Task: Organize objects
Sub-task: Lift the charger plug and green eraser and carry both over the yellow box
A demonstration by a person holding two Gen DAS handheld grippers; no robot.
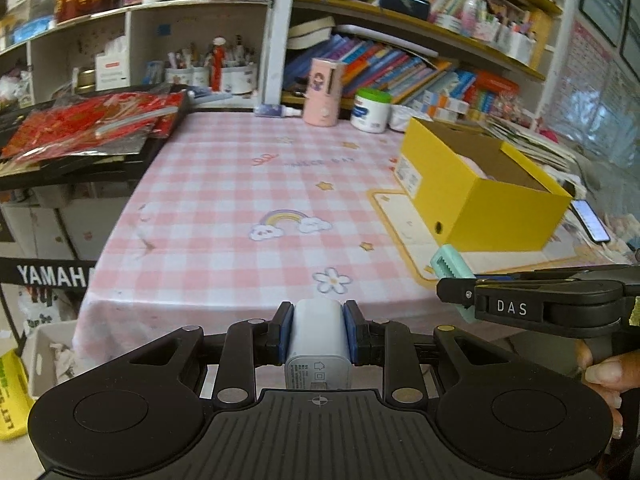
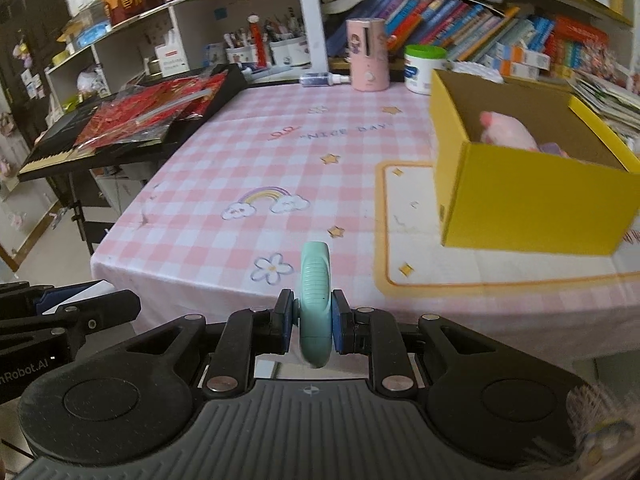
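**Both tools loaded at the counter's near edge**

The left tool (image 1: 319, 330) is closed on a white charger block (image 1: 318, 334), smooth, boxy, with grey print on its near face, low in the frame's centre. The right tool (image 2: 313, 320) grips a mint-green clip (image 2: 315, 304), rounded and ribbed plastic, standing upright between the blue pads. Beyond, on the pink checked counter (image 2: 248, 152), the open yellow cardboard box (image 2: 532, 196) at right holds a pink plush toy (image 2: 508, 132).

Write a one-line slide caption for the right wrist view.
Right gripper shut on a mint-green clip, near the yellow box holding a pink plush toy.
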